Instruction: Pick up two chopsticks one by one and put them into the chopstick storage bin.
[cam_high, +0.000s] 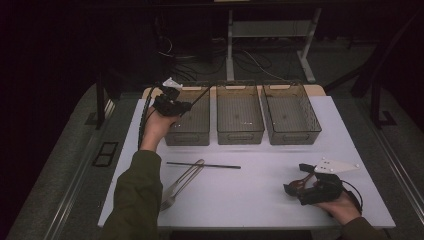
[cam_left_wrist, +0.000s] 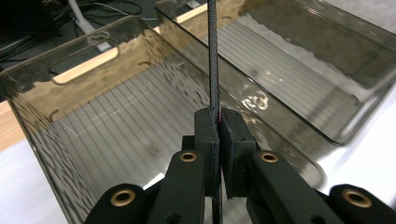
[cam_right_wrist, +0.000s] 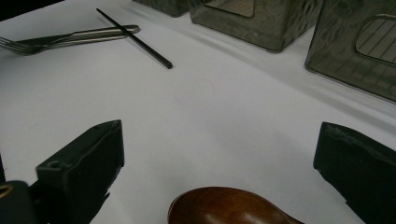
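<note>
Chopstick (cam_left_wrist: 213, 56) first: we have one thin black stick pinched hard between the pads of our left gripper (cam_left_wrist: 218, 126), jaws all but shut on it, the shaft running up past the fingertips and on below them. It hangs over the leftmost bin (cam_left_wrist: 116, 121), a smoky clear tray with a ribbed floor, and in the high view that left gripper (cam_high: 172, 106) sits above the bin's near left corner. Just beside it stands the middle bin (cam_high: 240, 117), and next to that the right bin (cam_high: 291, 116), all three in a row at the far side of the white table (cam_high: 250, 200)

Our right gripper (cam_right_wrist: 219, 154) rests low near the table's right front, jaws spread wide and pressing on nothing, with a brown wooden spoon (cam_right_wrist: 229, 207) lying between them. A second chopstick (cam_high: 203, 164) lies on the table in front of the bins, crossing the handles of a fork (cam_high: 181, 186) and another piece of metal cutlery beside it

We judge the risks as these: the stick is long against the bin, so letting go while it tilts could leave one end propped on the rim and have it tip out; the grip is narrow, so the stick may swivel in the pads; and a low pass could knock the light bin
</note>
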